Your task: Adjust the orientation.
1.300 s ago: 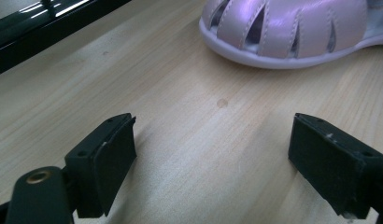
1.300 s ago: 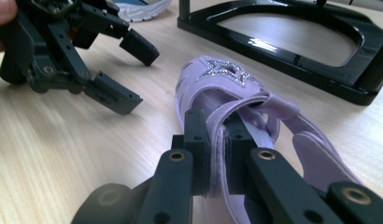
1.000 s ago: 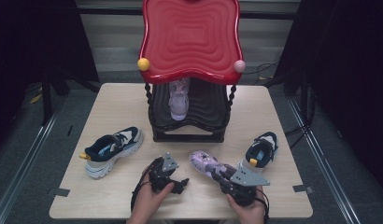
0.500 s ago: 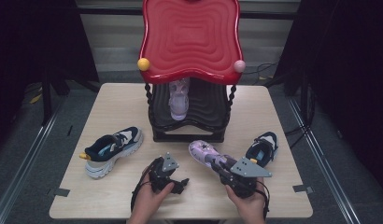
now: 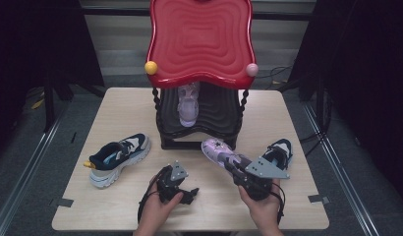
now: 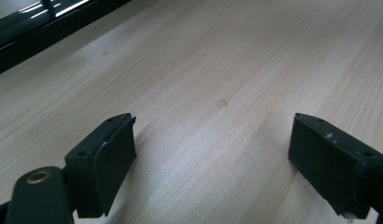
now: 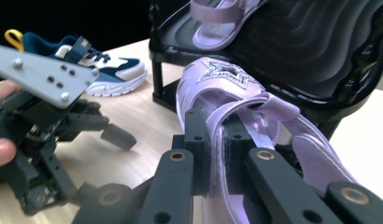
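Pale wooden desk [image 5: 116, 108], black stand [image 5: 199, 132] at its middle, navy sneaker [image 5: 118, 157] left, dark sneaker [image 5: 279, 151] right.

The right gripper [image 7: 217, 154] hid the rear of the purple sandal [image 7: 227, 93] behind its fingers [image 7: 196, 140], and the picture's lower edge cut off the heel. Beyond the fingertips, the top edge cropped a second purple sandal [image 7: 217, 21] on the black rack [image 7: 320, 51]. The red top [image 5: 199, 39] hid that sandal's far end.

I work in a recording studio: black curtains [image 5: 37, 59] hang beyond my grippers, around one bare wooden table [image 5: 116, 108] on grey carpet [image 5: 22, 162].
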The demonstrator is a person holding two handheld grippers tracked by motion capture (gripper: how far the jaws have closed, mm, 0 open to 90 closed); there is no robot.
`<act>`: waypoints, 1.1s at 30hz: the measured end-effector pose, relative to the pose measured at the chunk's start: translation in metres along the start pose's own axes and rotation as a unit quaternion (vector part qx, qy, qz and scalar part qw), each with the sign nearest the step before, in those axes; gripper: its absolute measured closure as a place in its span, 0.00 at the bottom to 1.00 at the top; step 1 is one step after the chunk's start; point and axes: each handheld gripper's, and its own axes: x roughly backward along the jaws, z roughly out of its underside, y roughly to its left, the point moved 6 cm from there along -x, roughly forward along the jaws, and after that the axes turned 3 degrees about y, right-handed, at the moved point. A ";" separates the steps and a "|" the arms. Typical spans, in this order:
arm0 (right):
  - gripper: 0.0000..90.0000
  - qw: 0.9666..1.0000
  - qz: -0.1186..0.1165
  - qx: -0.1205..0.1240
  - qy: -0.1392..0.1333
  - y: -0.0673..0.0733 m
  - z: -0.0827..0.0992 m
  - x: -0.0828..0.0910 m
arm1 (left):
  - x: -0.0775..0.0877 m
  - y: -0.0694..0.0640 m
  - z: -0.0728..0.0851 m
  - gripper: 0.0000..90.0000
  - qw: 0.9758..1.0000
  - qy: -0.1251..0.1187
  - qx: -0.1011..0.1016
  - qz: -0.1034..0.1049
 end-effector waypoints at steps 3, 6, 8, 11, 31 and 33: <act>0.93 1.000 0.003 0.001 -0.003 -0.002 -0.005 -0.001 | 0.000 0.000 0.000 0.16 1.000 0.000 0.000 0.000; 0.93 1.000 0.009 0.006 -0.005 -0.003 -0.009 -0.001 | 0.000 0.000 0.000 0.16 1.000 0.000 0.000 0.000; 0.93 1.000 0.014 0.011 -0.006 -0.004 -0.012 -0.002 | 0.000 0.000 0.000 0.16 1.000 0.000 0.000 0.000; 0.93 1.000 0.020 0.014 -0.007 -0.006 -0.016 -0.003 | 0.000 0.000 0.000 0.16 1.000 0.000 0.000 -0.001; 0.93 0.997 0.065 0.018 -0.038 -0.011 -0.040 -0.012 | 0.000 0.000 0.000 0.16 1.000 -0.001 0.000 0.000; 0.93 0.997 0.067 0.017 -0.039 -0.011 -0.042 -0.015 | 0.000 0.000 0.000 0.16 1.000 -0.001 0.000 0.000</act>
